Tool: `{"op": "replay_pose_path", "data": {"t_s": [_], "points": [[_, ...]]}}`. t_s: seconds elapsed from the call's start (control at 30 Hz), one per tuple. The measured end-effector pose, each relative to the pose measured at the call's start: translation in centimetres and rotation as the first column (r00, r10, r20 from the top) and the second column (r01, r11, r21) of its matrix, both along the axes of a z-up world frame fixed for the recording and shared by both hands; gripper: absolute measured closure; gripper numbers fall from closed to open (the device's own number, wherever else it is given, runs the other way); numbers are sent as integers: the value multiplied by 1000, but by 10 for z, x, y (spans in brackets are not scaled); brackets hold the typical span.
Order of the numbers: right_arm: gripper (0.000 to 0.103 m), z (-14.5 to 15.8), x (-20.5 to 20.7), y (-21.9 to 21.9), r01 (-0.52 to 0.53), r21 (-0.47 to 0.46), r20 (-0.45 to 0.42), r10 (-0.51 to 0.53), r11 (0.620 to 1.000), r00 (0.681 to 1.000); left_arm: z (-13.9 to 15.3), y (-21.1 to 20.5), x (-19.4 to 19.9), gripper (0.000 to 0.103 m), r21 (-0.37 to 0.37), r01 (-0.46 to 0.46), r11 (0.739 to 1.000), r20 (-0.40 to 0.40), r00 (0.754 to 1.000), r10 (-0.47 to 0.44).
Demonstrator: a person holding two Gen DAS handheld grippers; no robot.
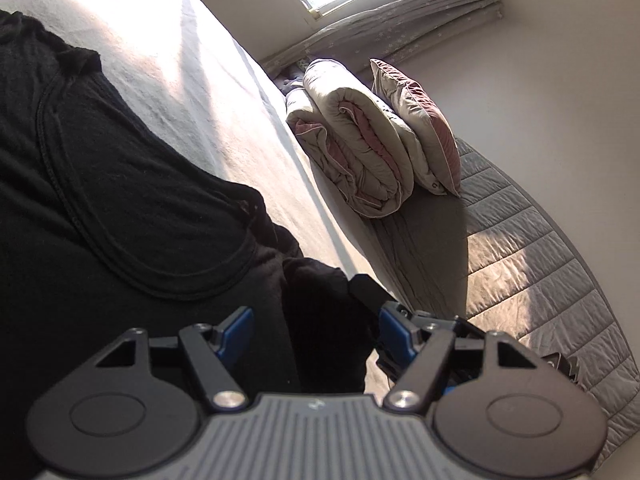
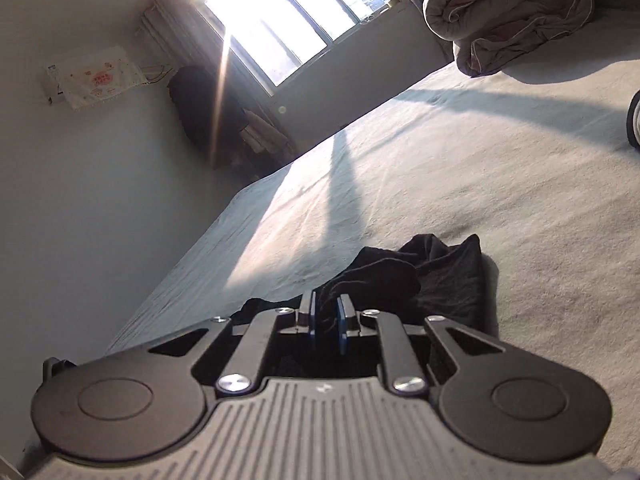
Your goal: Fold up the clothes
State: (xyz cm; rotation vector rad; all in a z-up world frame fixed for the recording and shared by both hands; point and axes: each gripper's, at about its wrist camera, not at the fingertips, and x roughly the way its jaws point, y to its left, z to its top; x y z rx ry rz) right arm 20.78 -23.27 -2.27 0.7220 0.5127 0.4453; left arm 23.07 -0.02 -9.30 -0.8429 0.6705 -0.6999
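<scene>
A black knit garment [image 1: 120,184] lies spread on the pale bedsheet [image 1: 168,80], its neckline seam curving across the left wrist view. My left gripper [image 1: 316,324] is open, its blue-padded fingers wide apart over a bunched black fold of the garment. In the right wrist view the garment [image 2: 432,280] shows as a crumpled black end on the sheet [image 2: 480,184]. My right gripper [image 2: 326,316] has its blue pads close together with black fabric pinched between them.
A rolled beige and pink duvet [image 1: 360,148] and a pillow [image 1: 420,128] lie at the far side, by a grey quilted mattress edge [image 1: 540,264]. A bright window [image 2: 288,24] and wall stand beyond the bed. The duvet also shows in the right wrist view [image 2: 512,12].
</scene>
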Motion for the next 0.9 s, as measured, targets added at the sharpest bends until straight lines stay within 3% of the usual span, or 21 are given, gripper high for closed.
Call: {"op": "replay_pose_path", "data": {"t_s": [0.07,0.1,0.13,0.2,0.27,0.43,0.53,0.6,0.63,0.77,0.9], "points": [[82,-6,5,-8,-40,132,-38,45,991,998,-2,3,1,32,-31,-11,999,-12,1000,10],[75,-4,3,-14,-39,168,-29,44,985,999,-2,4,2,32,-36,-19,999,-15,1000,18],[61,-2,1,-20,-30,203,-17,35,979,999,-2,4,2,32,-36,-27,999,-17,999,27],[52,2,-3,-33,0,230,-5,2,973,1000,1,0,4,32,7,-44,999,-19,999,44],[52,6,-6,-45,28,225,-6,-28,974,1000,6,-6,6,32,76,-64,995,-15,998,65],[52,24,-12,-44,-60,-43,-4,60,997,998,23,-28,20,38,286,-109,952,1,993,114],[52,27,-21,-28,-152,-204,64,168,967,984,35,-47,33,45,444,-133,886,58,991,120],[55,19,-18,-17,-202,-237,59,222,950,973,37,-57,42,54,518,-141,844,82,990,115],[57,14,-15,-12,-226,-245,42,243,943,969,36,-60,45,57,538,-140,831,88,990,110],[58,3,-16,10,-285,-370,-12,302,884,953,32,-63,48,96,564,-146,812,100,989,109],[57,1,-28,26,-301,-500,2,348,812,937,35,-60,45,100,540,-153,828,101,988,117]]}}
